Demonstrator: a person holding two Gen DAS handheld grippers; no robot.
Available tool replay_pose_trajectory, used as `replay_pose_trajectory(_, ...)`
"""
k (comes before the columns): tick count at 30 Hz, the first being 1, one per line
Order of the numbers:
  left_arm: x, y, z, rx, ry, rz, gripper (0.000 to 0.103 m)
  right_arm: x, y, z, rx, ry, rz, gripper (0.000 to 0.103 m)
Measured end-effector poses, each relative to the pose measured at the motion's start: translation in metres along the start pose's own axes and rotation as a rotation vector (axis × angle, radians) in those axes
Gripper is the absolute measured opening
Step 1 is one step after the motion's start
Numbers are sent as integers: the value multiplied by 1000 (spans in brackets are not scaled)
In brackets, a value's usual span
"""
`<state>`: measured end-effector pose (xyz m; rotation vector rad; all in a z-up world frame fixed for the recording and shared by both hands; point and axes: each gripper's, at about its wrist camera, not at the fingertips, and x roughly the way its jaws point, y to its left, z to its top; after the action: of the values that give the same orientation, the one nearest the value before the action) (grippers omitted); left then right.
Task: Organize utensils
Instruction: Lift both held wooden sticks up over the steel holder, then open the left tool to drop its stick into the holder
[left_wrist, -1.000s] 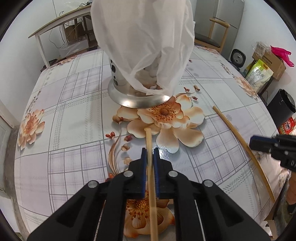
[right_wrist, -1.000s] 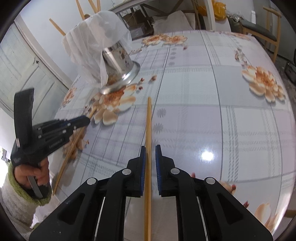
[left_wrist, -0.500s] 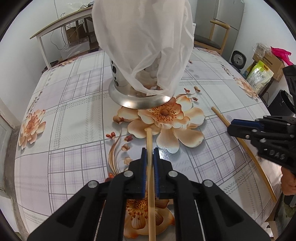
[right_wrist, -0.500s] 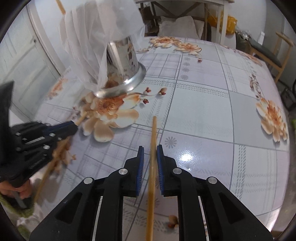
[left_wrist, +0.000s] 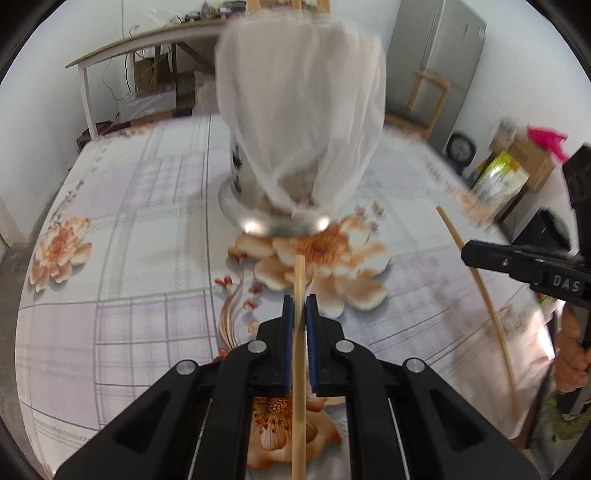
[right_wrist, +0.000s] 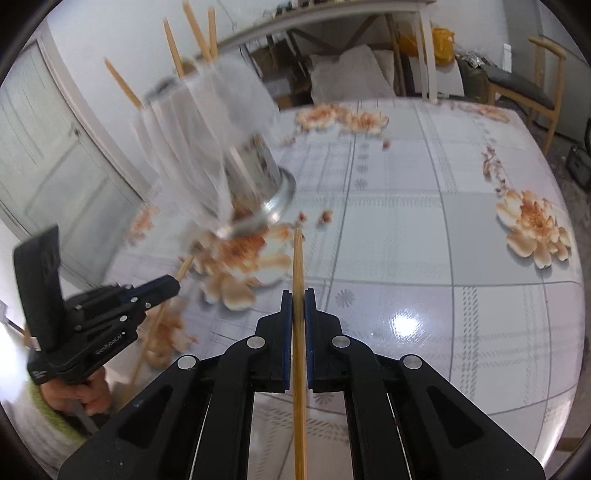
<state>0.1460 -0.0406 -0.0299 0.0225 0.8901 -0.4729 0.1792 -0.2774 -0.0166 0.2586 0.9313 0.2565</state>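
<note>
The left gripper (left_wrist: 300, 306) is clenched on a wooden chopstick (left_wrist: 298, 369) whose tip points at 12 o'clock toward the steel utensil holder (left_wrist: 273, 218), which stands on the floral tablecloth (left_wrist: 147, 240) draped in a white mesh bag (left_wrist: 299, 110). The right gripper (right_wrist: 297, 301) is likewise clamped on a second chopstick (right_wrist: 298, 332); its jaws have just been closing onto it.

Only the right wrist view shows several chopsticks (right_wrist: 173, 48) standing up out of the holder (right_wrist: 255, 173) at 11 o'clock, and the person's hand (right_wrist: 83, 395) under the left gripper (right_wrist: 173, 286) at 9 o'clock. Only the left wrist view shows the refrigerator (left_wrist: 439, 62) at 1 o'clock and the right gripper (left_wrist: 467, 254) at 3 o'clock holding its chopstick (left_wrist: 491, 314).

A second ago the right gripper's chopstick lay flat on the cloth between looser jaws; now it is lifted, and the holder looms nearer in both views.
</note>
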Motion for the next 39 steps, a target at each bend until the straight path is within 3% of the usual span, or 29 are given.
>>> replay_pose_trajectory(8, -88, 5, 32, -6, -238, -119, 6, -67, 11, 22, 0, -188, 103, 4)
replay_pose_trajectory(12, -122, 7, 49, -17, -342, -133, 6, -92, 16, 31, -10, -265, 122, 4)
replay_pose_trajectory(19, -169, 18, 87, -44, -501, -158, 6, -106, 16, 42, -12, -320, 132, 4)
replay_pose_trajectory(27, -211, 23, 136, -30, -667, -143, 6, -104, 9, 41, 0, -318, 114, 4)
replay_pose_trajectory(33, -202, 26, 160, -14, -715, -78, 6, -103, 7, 40, -1, -311, 114, 4)
replay_pose_trajectory(39, -169, 31, 168, -21, -673, -63, 6, -99, 5, 41, -3, -299, 110, 4)
